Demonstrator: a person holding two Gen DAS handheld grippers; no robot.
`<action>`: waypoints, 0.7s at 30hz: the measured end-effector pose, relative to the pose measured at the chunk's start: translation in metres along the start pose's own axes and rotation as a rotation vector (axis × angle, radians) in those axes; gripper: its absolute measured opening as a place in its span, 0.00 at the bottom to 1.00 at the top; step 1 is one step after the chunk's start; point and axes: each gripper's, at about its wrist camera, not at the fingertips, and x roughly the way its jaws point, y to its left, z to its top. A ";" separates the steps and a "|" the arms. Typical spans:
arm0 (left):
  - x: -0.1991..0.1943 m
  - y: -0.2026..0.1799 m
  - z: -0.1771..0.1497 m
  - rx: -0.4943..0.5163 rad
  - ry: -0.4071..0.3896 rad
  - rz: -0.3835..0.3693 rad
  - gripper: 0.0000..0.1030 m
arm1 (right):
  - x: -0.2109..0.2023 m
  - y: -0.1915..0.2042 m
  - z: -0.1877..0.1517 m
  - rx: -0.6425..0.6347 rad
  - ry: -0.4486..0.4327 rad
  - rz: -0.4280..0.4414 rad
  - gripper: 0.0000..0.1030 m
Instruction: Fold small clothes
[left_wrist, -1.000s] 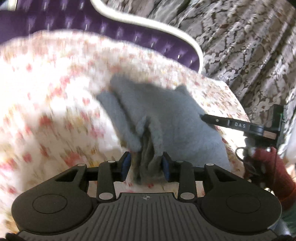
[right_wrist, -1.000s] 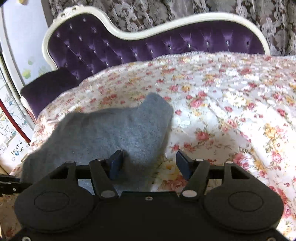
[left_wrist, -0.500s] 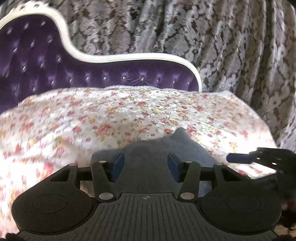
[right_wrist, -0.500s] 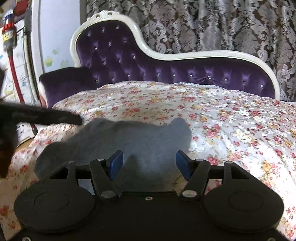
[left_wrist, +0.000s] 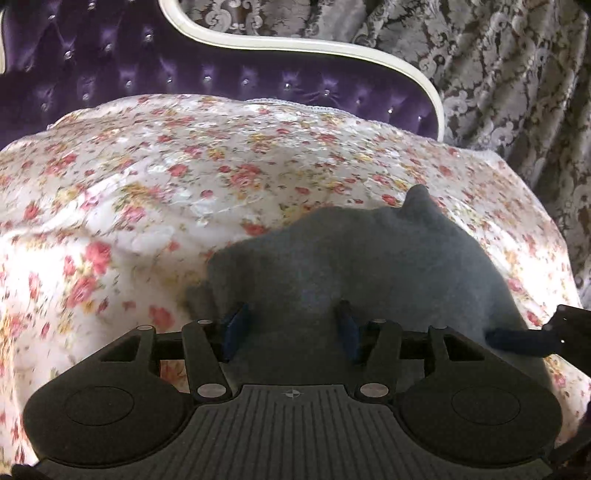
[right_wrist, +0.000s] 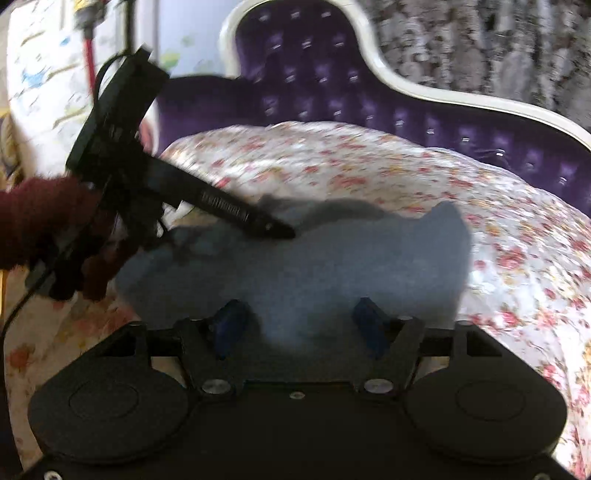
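Note:
A small grey fleece garment (left_wrist: 369, 258) lies spread flat on the floral bedspread (left_wrist: 184, 166), with one corner sticking up at its far right. My left gripper (left_wrist: 291, 306) hovers open over its near edge and pinches nothing. My right gripper (right_wrist: 298, 306) is also over the garment (right_wrist: 332, 258). Its jaws are opening, the cloth lies under them and the pads press on nothing. In the right wrist view a finger (right_wrist: 236, 212) of the left gripper reaches over the garment's left part. A right gripper finger (left_wrist: 517, 338) shows at the garment's right edge.
A purple tufted back with a cream frame (left_wrist: 295, 44) rises behind the bedspread. Patterned curtains (left_wrist: 517, 92) hang to the right. A person's dark red sleeve (right_wrist: 33, 221) holds the left gripper at the bed's left edge. A white wall with drawings (right_wrist: 44, 74) stands beyond.
My left gripper has let go of the bunched grey cloth and opened, and the garment now lies flat. The right gripper has rolled, shifted sideways and spread its jaws wider.

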 end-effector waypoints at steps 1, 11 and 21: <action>-0.003 0.000 -0.002 -0.003 -0.004 0.003 0.50 | 0.001 0.004 0.000 -0.018 0.003 -0.001 0.75; -0.007 -0.001 -0.006 -0.089 -0.056 0.027 0.50 | -0.014 -0.033 0.035 0.072 -0.074 0.056 0.74; -0.010 -0.002 -0.011 -0.118 -0.075 0.041 0.50 | 0.075 -0.118 0.038 0.337 0.079 0.006 0.74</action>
